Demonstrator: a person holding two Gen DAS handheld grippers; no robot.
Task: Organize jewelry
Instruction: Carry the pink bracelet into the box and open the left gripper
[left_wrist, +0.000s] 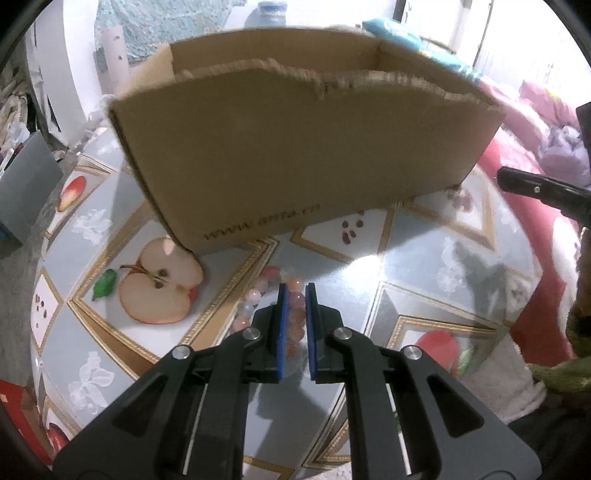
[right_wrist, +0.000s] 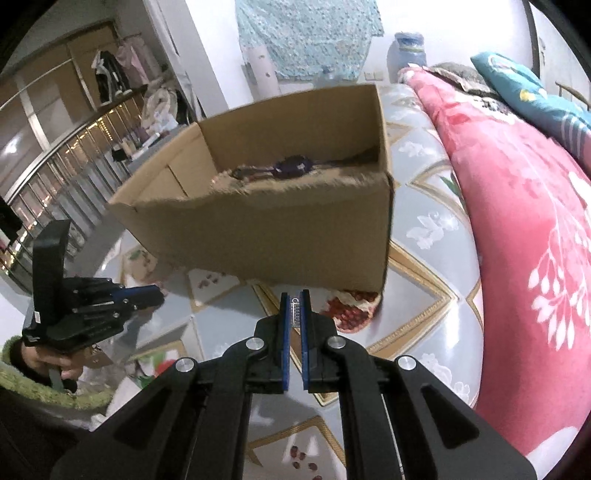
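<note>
1. Left gripper (left_wrist: 295, 286), seen from its own wrist cam, has its blue pads nearly together, closed on a bracelet (left_wrist: 275, 295) of pink and orange beads; part of the strand runs between the pads, the rest curls on the desk (left_wrist: 406, 266) just left of the fingertips.
2. Right gripper (right_wrist: 294, 293) is pinched narrow on a small silvery item (right_wrist: 295, 308), w/ fine ridges, at the pad tips; too small to tell what kind of jewelry it is.
3. Cardboard box (right_wrist: 280, 225), open-topped w/ a ragged torn front edge, stands on the desk beyond both grippers, apart from each.
4. Inside the box, per the right wrist cam, dark purple jewelry (right_wrist: 291, 166) lies along the bottom near the front wall; blurred, details unclear.
5. Desk is covered by a glossy cloth printed w/ gold-framed diamonds and fruit: a halved apple (left_wrist: 159, 288) sits left of the bracelet, a cut pomegranate (right_wrist: 351, 310) at the box's near right corner.
6. Right wrist cam catches the left gripper at far left, held by a hand (right_wrist: 48, 363) in a green fuzzy sleeve (right_wrist: 44, 387).
7. A pink floral blanket (right_wrist: 517, 258) runs along the desk's right side.
</note>
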